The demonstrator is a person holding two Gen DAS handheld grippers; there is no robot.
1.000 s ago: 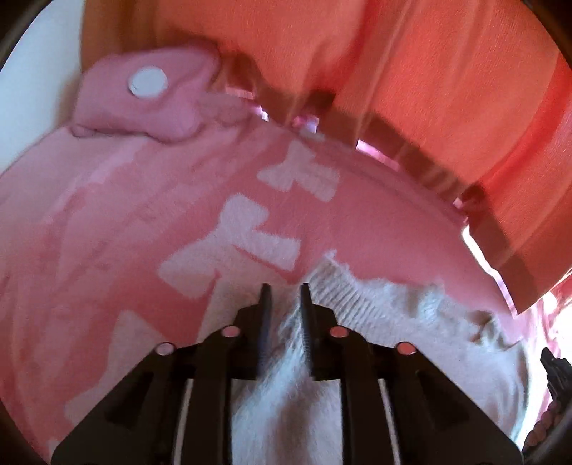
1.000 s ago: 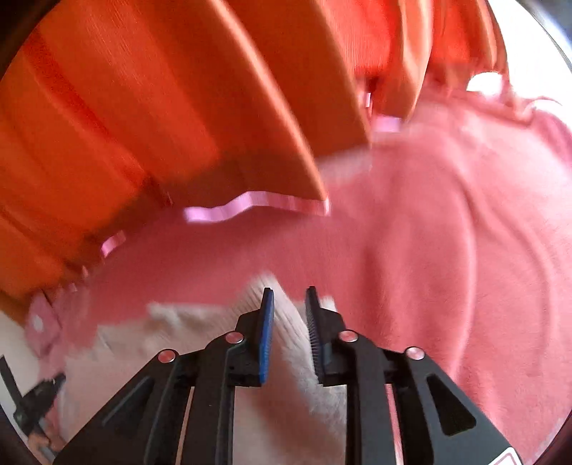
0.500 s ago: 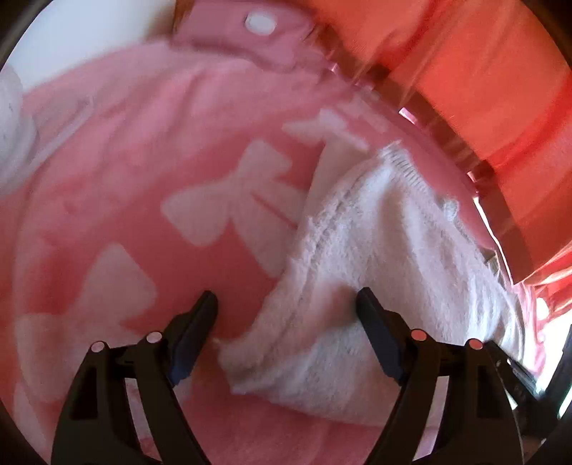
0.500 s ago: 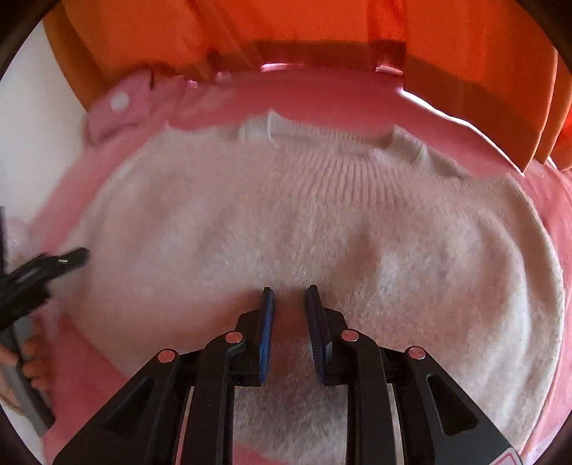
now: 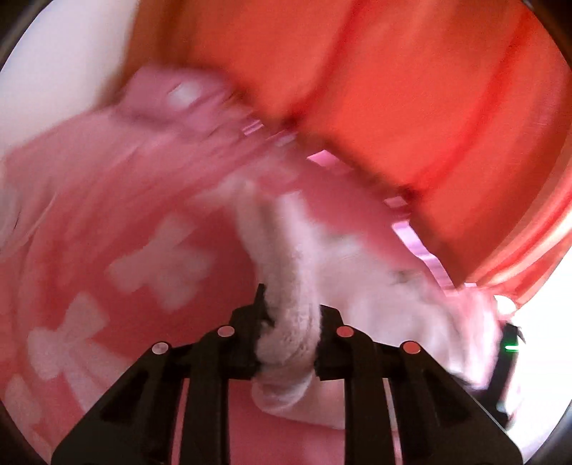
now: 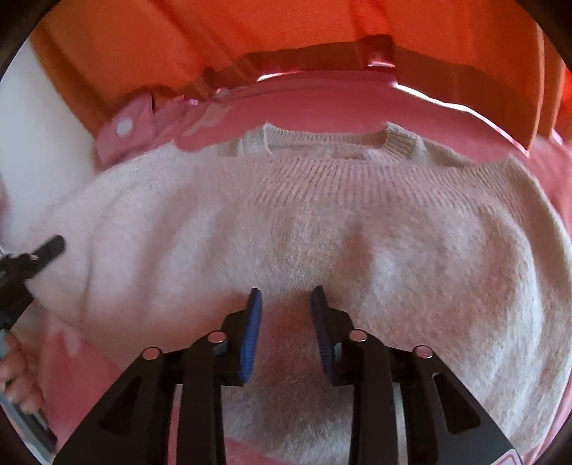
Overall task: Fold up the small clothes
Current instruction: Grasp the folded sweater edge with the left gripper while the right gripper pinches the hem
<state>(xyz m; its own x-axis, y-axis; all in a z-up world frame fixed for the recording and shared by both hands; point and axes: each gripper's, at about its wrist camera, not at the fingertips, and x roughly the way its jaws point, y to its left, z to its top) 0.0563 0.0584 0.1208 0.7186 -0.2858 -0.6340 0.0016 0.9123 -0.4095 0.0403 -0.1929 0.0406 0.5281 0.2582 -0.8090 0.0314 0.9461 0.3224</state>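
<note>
A fluffy white knit sweater [image 6: 357, 221] lies spread on a pink blanket with white bows [image 5: 143, 214], its ribbed collar at the far side. My left gripper [image 5: 289, 304] is closing its jaws on a bunched edge of the sweater [image 5: 357, 279], and the pads press on the fabric, which trails away to the right. The view is blurred by motion. In the right wrist view that gripper [image 6: 43, 250] shows at the sweater's left edge. My right gripper [image 6: 286, 297] hovers over the sweater's near middle, jaws opening, the pads not squeezing the knit between them.
Orange curtains [image 6: 286, 28] hang right behind the blanket's far edge [image 6: 321, 93]. A pink cloth item with a white dot [image 6: 125, 125] lies at the far left, next to a white wall [image 6: 35, 125]. A person's hand [image 6: 18, 375] holds the left gripper.
The left gripper opened wide beside the sweater's edge, then closed on it and rose. The right gripper swung over the sweater's middle and its jaws have widened.
</note>
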